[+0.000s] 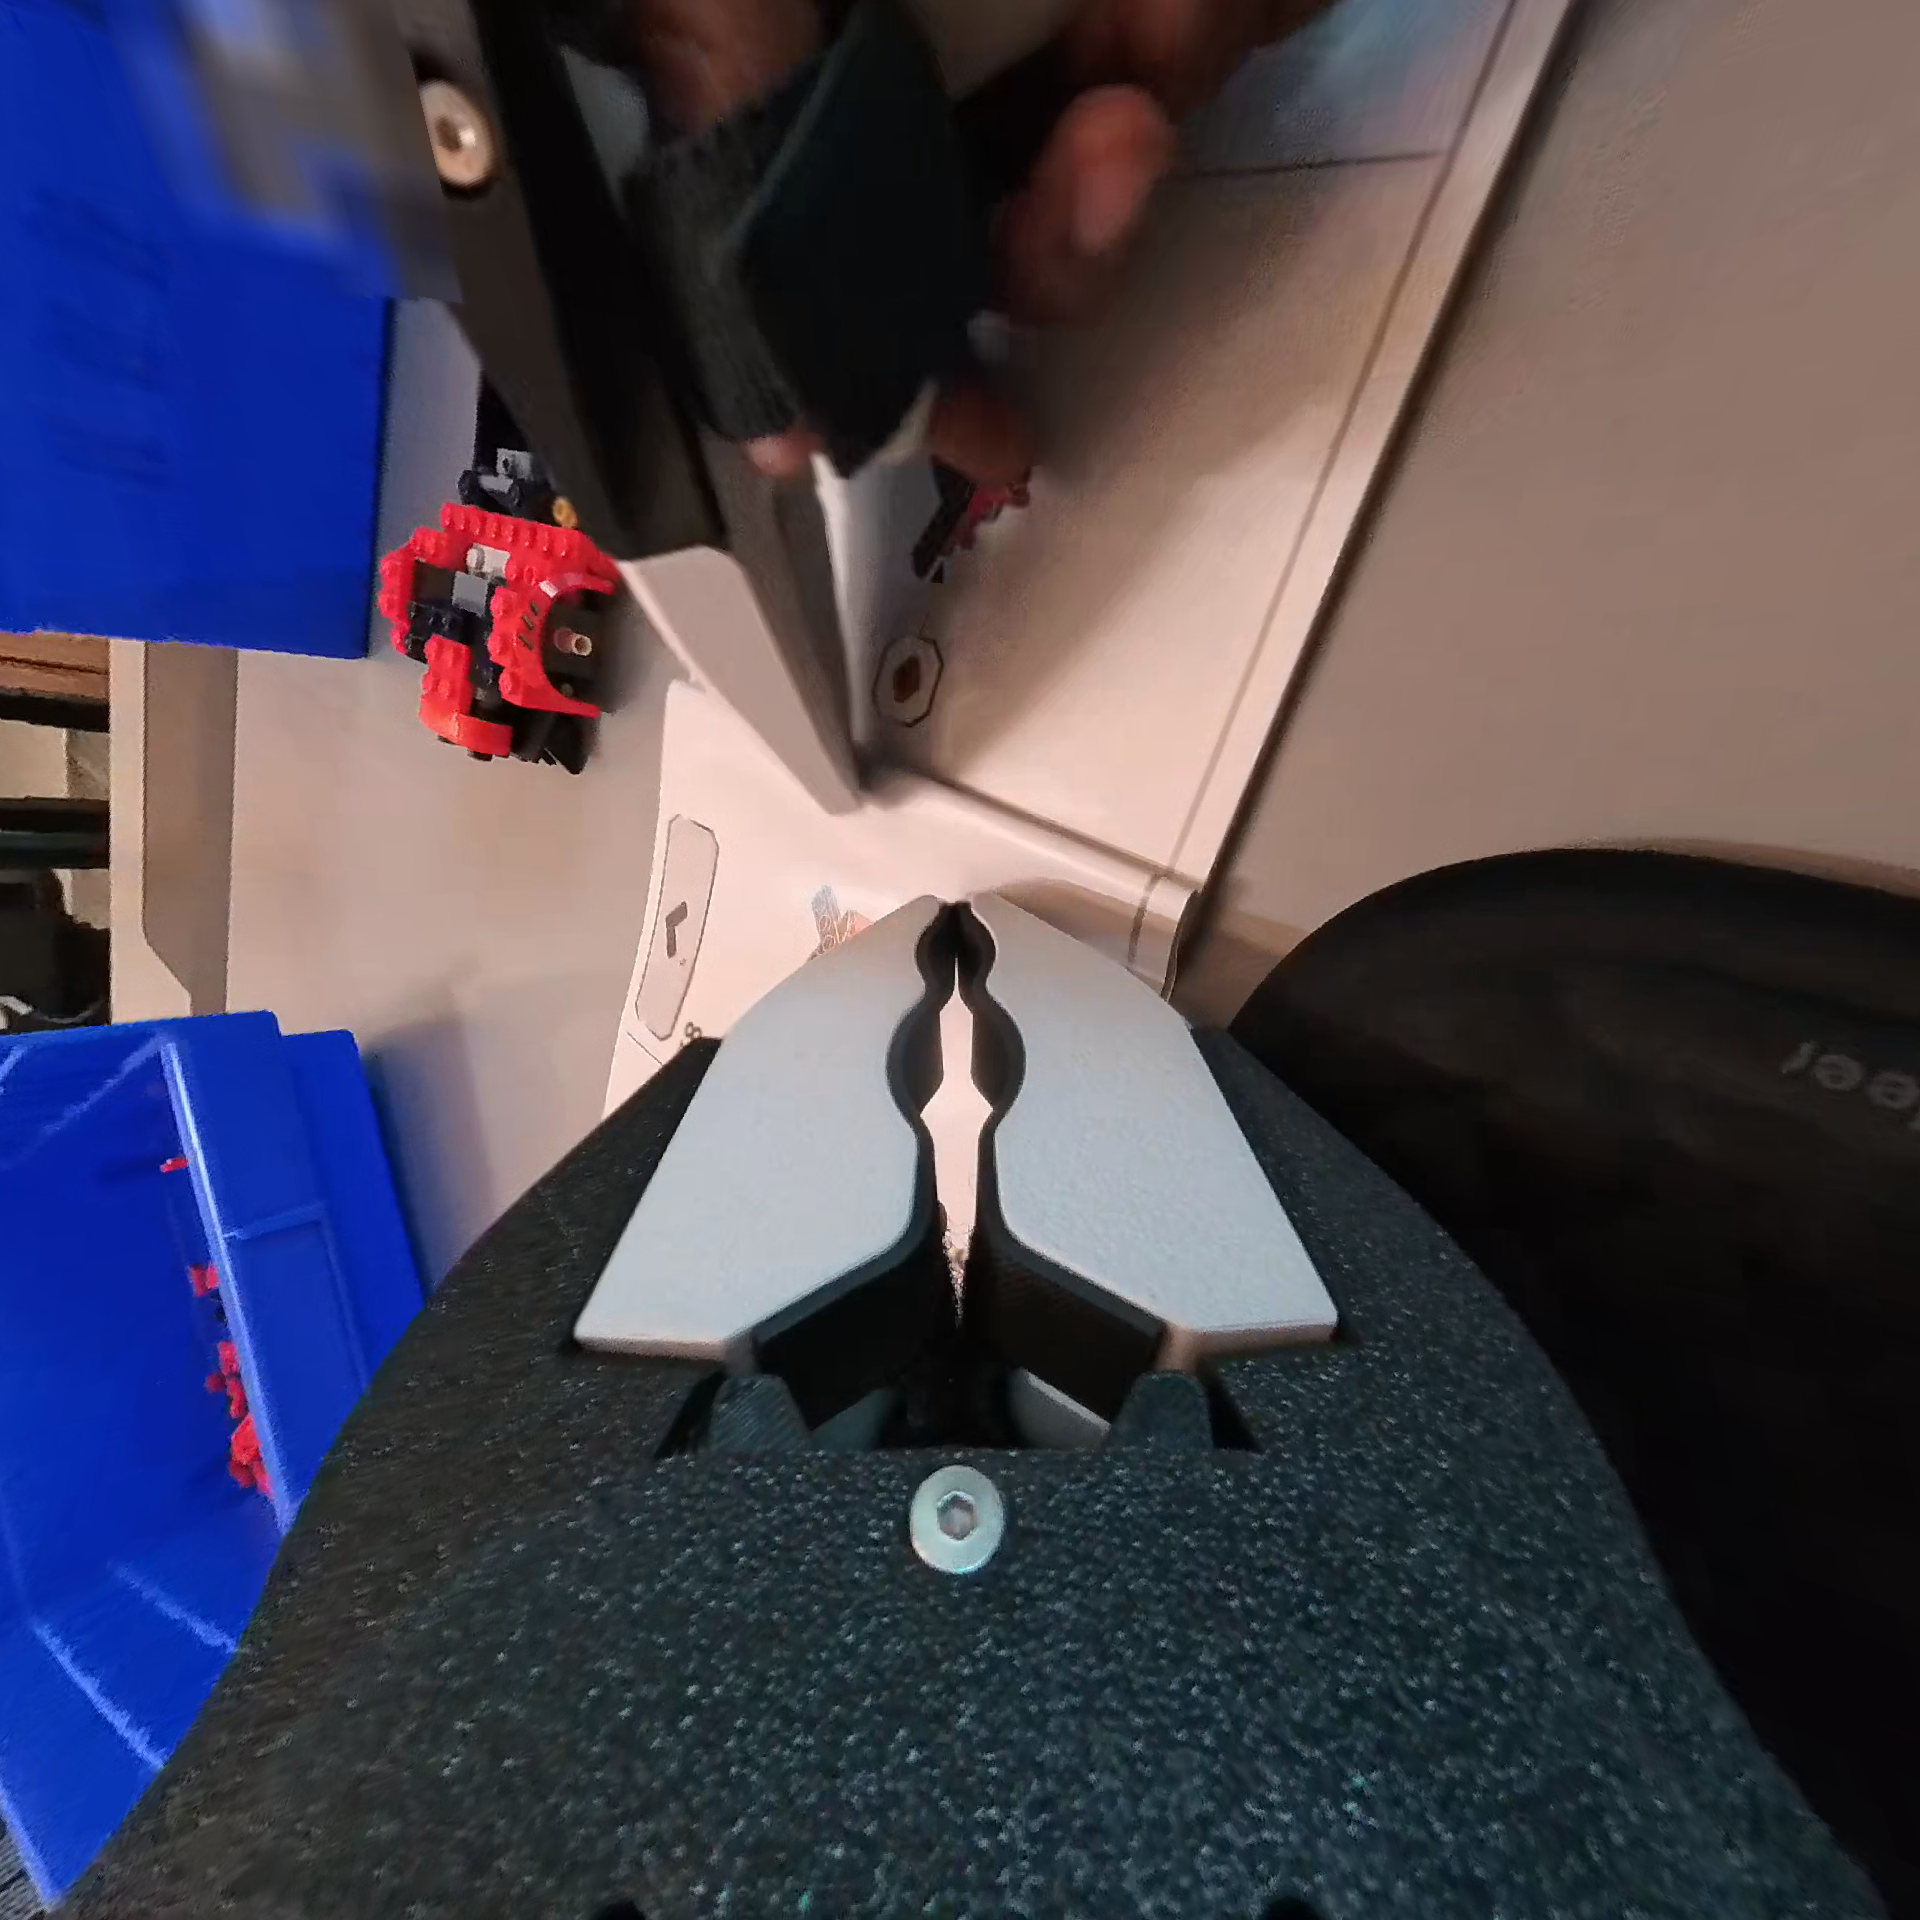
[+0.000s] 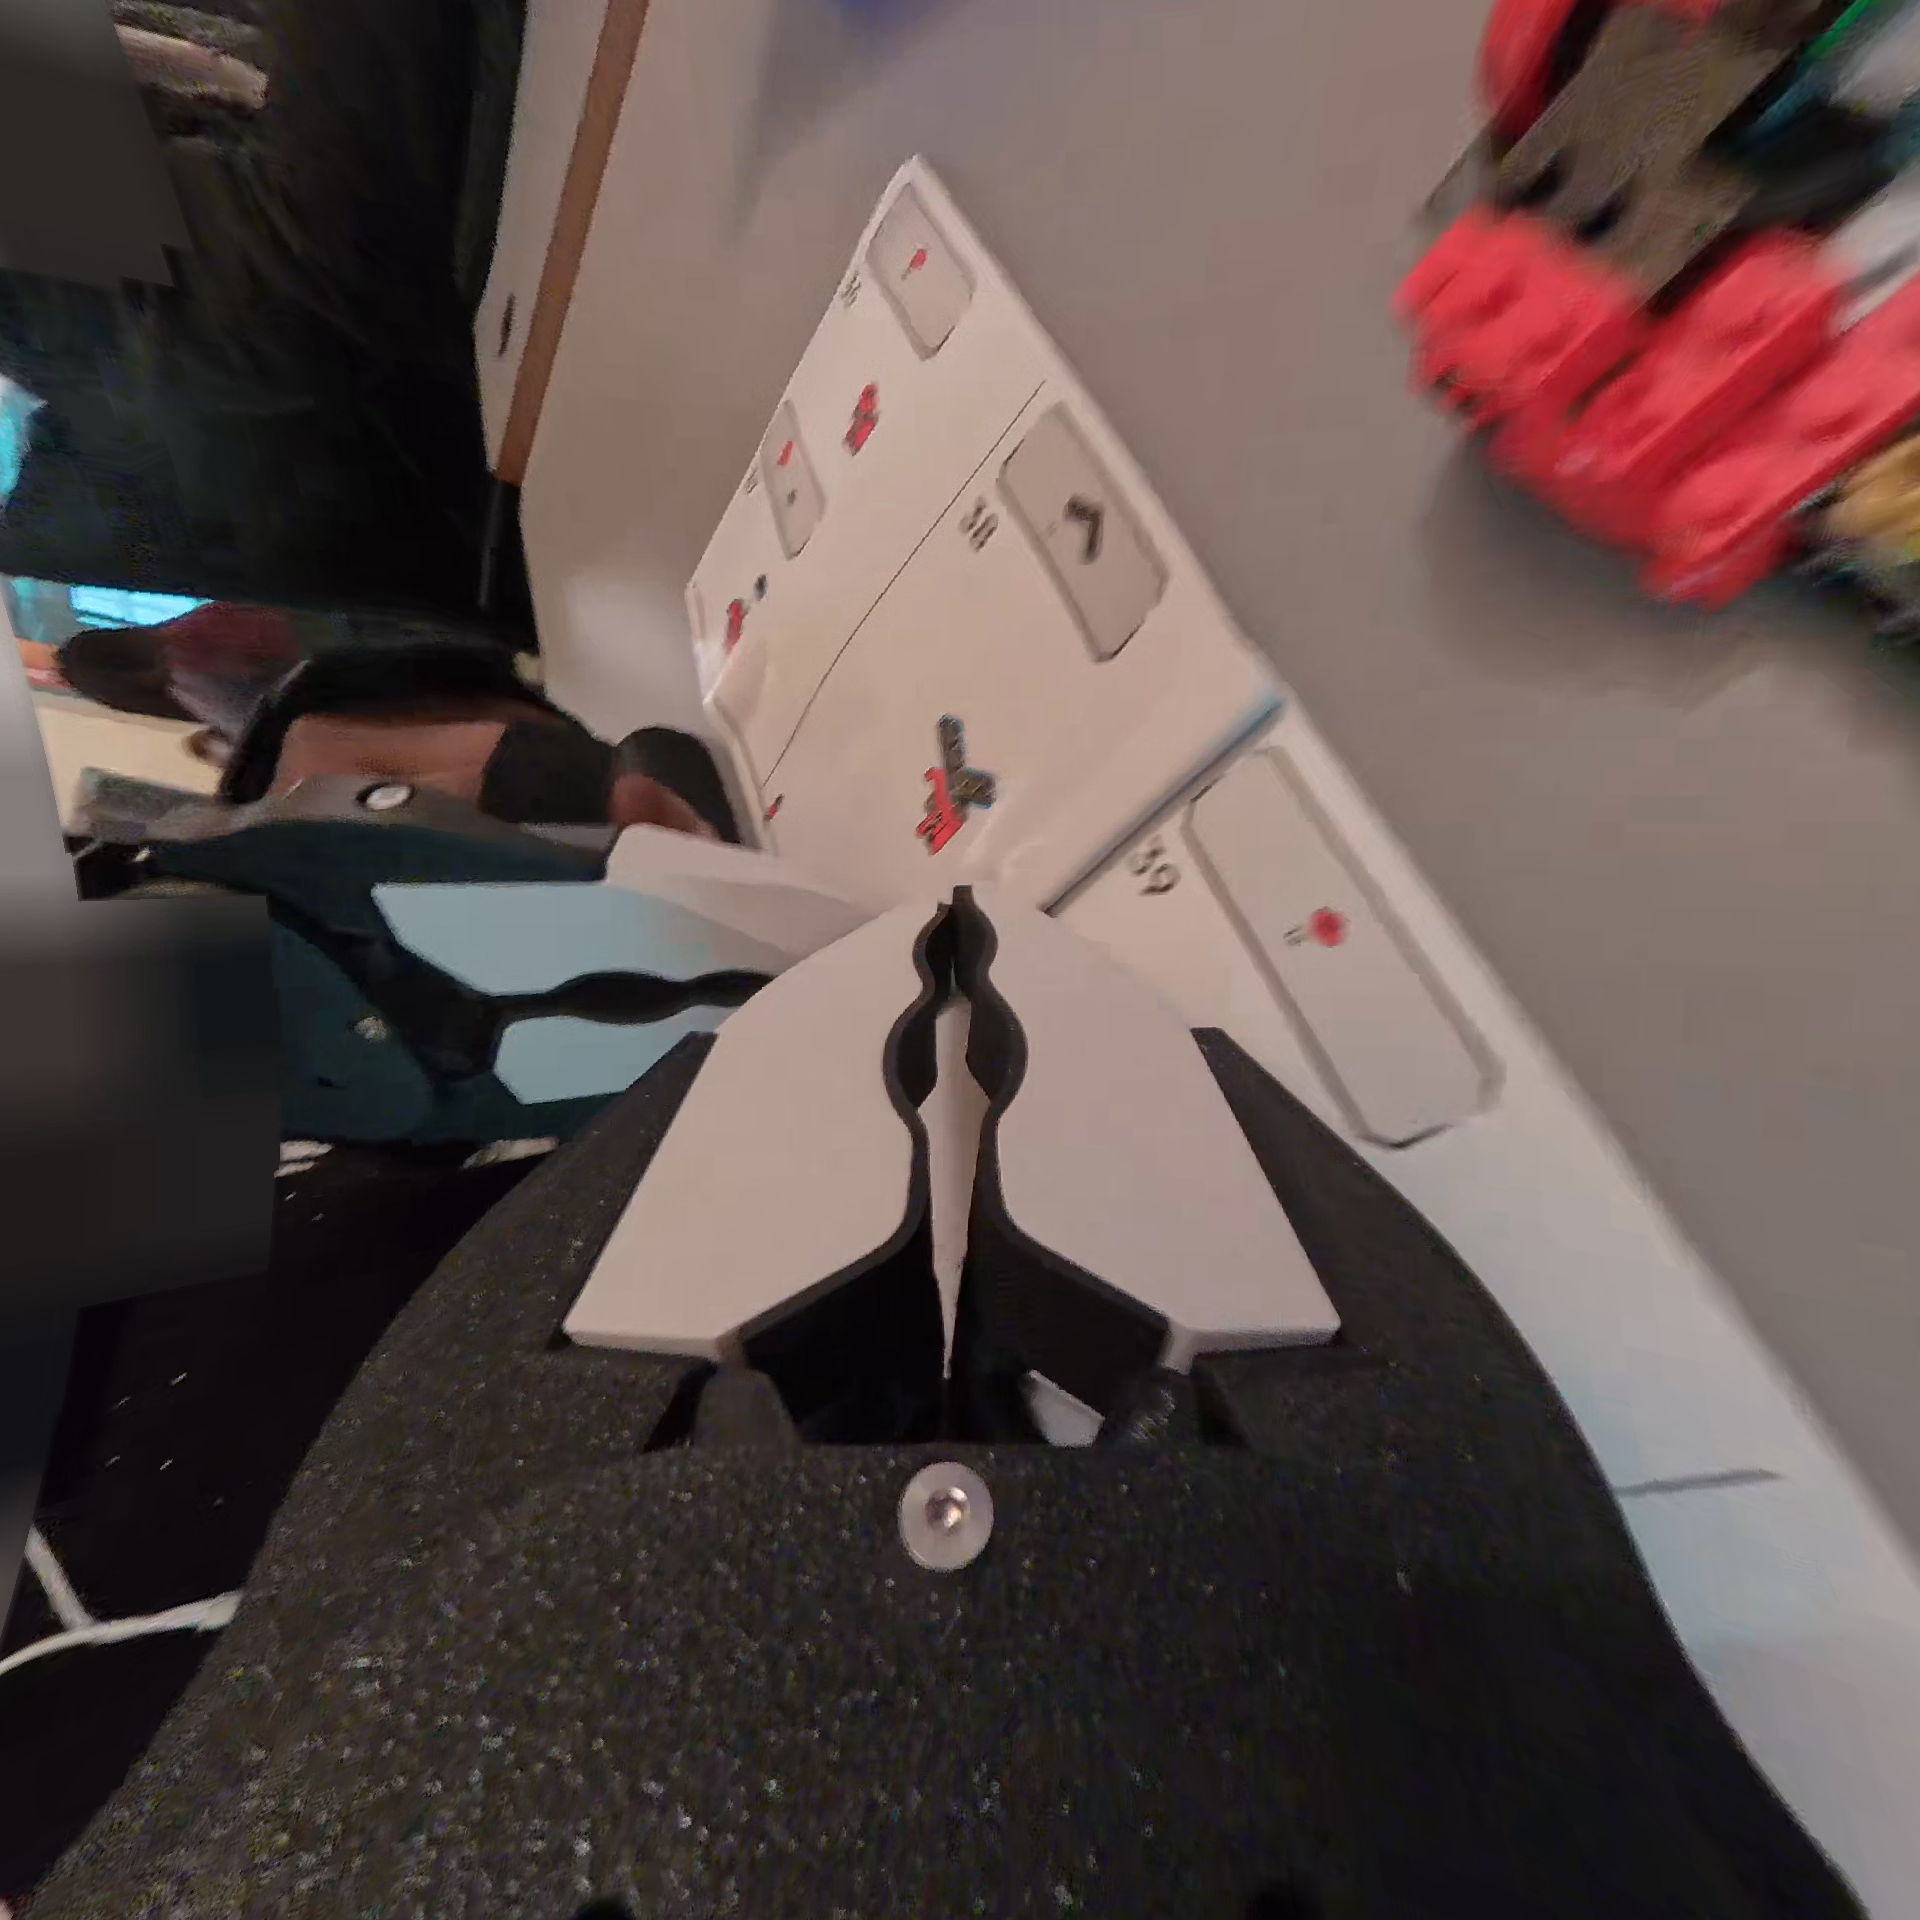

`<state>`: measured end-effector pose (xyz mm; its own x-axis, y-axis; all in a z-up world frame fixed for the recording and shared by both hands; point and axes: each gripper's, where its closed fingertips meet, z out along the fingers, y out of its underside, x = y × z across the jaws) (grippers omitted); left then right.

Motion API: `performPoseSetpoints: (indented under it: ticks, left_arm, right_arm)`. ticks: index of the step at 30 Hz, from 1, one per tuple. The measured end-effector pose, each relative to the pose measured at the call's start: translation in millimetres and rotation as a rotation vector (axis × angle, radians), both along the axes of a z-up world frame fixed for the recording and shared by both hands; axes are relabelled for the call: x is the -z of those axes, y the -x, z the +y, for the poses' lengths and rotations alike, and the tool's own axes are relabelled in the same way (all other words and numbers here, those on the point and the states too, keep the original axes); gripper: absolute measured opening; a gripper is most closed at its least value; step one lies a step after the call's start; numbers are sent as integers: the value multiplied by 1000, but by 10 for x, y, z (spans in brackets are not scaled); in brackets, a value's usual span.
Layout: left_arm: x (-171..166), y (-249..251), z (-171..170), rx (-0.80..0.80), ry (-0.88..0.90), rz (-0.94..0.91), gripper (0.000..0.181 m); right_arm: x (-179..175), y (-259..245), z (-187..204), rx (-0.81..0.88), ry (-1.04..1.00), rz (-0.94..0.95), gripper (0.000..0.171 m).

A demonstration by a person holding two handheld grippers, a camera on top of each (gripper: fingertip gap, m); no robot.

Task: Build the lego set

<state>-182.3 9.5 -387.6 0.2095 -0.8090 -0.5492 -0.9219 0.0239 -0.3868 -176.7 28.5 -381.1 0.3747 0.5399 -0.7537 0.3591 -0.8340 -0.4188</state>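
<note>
The partly built red and black lego model [image 1: 499, 634] sits on the pale table, blurred in the right wrist view [image 2: 1662, 416]. The white instruction booklet [image 2: 935, 582] lies open beside it, also in the left wrist view [image 1: 748, 862]. My right gripper [image 2: 954, 904] is shut on a thin white booklet page that runs between its jaws. In the left wrist view it [image 1: 852, 779] comes down onto the booklet with the lifted page beside it. My left gripper [image 1: 956, 920] is shut, tips at the booklet's near edge; it also shows in the right wrist view [image 2: 764, 982]. I cannot tell if it pinches a page.
Two blue bins stand left of the booklet; the nearer bin [image 1: 177, 1351] holds small red pieces, the farther bin [image 1: 177, 364] is beside the model. A black rounded object [image 1: 1610, 1143] sits close on the right. A person's hand [image 1: 1091, 187] holds the right gripper. Only a small space, under 4 cm, lies between the two pairs of fingers.
</note>
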Motion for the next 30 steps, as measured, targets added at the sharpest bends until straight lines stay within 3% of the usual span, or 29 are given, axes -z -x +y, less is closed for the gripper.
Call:
performPoseSetpoints:
  ticks: [6, 11, 17, 20, 23, 27, 29, 30]
  left_arm:
    - [-1, -15, 11, 10, -19, 18, 0]
    - [-1, -26, -2, 8, -1, 16, 0]
    - [-84, -15, 6, -57, 150, -201, 0]
    - [-401, 30, 217, -83, 159, -387, 0]
    - [-542, -61, 439, -23, 280, -487, 0]
    - [-296, -317, 528, 54, 552, -473, 0]
    - [-32, -268, 616, 18, 574, -385, 0]
    - [-5, -306, 598, 31, 596, -426, 0]
  right_arm:
    - [31, 15, 353, 29, -69, -32, 0]
    - [106, -145, 886, 182, -262, -150, 0]
    - [-343, -93, 554, 122, -303, 3, 0]
    - [-248, -97, 311, 91, -203, 21, 0]
    - [-106, -49, 150, 79, -106, 22, 0]
    - [-6, 22, 61, 76, 20, 29, 0]
    - [5, 16, 59, 77, 82, 38, 0]
    - [6, 12, 46, 77, 104, 47, 0]
